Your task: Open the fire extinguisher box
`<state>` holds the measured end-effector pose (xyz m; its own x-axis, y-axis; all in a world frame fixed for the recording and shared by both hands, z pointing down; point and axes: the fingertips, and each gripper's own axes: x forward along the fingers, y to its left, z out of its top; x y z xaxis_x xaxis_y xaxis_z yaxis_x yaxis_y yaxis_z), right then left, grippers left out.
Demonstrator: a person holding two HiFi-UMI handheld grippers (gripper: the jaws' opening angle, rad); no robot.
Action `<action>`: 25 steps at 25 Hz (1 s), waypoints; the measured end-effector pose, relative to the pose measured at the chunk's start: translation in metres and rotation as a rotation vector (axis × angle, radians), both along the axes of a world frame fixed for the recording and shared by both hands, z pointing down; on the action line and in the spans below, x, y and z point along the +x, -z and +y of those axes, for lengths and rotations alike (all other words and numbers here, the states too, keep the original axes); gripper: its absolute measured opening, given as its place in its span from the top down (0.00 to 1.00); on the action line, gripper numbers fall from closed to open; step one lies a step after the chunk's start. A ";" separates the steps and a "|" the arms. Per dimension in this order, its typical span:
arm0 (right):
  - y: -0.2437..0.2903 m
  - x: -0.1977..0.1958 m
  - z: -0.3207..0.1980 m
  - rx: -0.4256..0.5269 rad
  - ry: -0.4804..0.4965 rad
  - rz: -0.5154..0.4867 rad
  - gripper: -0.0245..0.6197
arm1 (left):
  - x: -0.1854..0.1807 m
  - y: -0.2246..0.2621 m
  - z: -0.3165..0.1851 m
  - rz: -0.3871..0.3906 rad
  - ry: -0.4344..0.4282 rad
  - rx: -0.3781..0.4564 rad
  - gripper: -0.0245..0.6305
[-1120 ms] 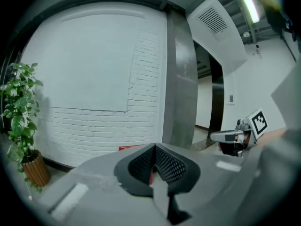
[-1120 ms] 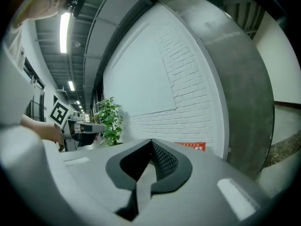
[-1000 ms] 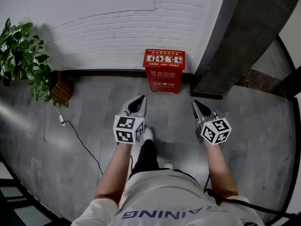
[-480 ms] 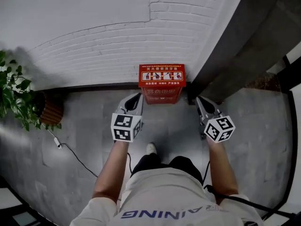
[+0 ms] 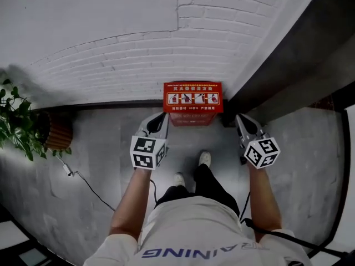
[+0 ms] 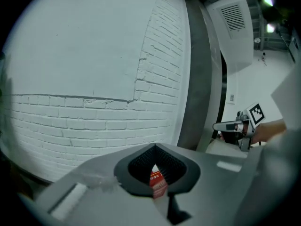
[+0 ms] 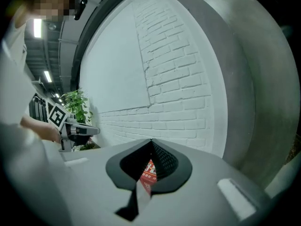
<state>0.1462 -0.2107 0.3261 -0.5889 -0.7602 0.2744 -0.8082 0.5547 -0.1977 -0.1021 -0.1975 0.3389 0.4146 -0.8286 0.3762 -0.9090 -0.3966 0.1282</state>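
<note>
The red fire extinguisher box (image 5: 192, 101) stands shut on the floor against the white brick wall, with printed pictures on its lid. My left gripper (image 5: 164, 116) hovers just left of the box's front, jaws shut and empty. At the box's right side my right gripper (image 5: 239, 117) is held the same way, shut with nothing in it. In the left gripper view a sliver of the red box (image 6: 157, 182) shows through the shut jaws. The right gripper view shows the box (image 7: 148, 172) likewise.
A white brick wall (image 5: 138, 49) runs behind the box. A dark pillar (image 5: 288, 65) rises close on the right. A potted plant (image 5: 15, 125) stands at the left, with a cable (image 5: 89, 183) trailing over the grey floor. The person's feet (image 5: 204, 158) are just behind the box.
The person has stepped closer to the box, so both shut grippers now flank it. The plant has slid toward the left edge of the head view.
</note>
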 end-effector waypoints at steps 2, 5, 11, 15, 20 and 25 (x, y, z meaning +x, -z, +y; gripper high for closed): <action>-0.012 0.004 -0.018 -0.010 0.017 0.013 0.96 | 0.001 -0.007 -0.015 -0.011 0.015 -0.005 0.96; -0.034 0.010 -0.042 -0.030 0.061 0.045 0.96 | 0.004 -0.023 -0.037 -0.030 0.051 -0.032 0.96; -0.103 0.033 -0.071 -0.140 0.104 0.019 0.96 | 0.027 -0.069 -0.068 -0.067 0.049 -0.050 0.96; -0.149 0.032 -0.083 -0.165 0.108 0.003 0.96 | 0.027 -0.123 -0.078 -0.092 0.050 -0.086 0.96; -0.228 0.039 -0.086 -0.184 0.096 0.063 0.96 | 0.028 -0.203 -0.077 -0.094 0.028 -0.127 0.96; -0.284 0.043 -0.087 -0.193 0.083 0.085 0.96 | 0.035 -0.265 -0.074 -0.078 0.012 -0.107 0.96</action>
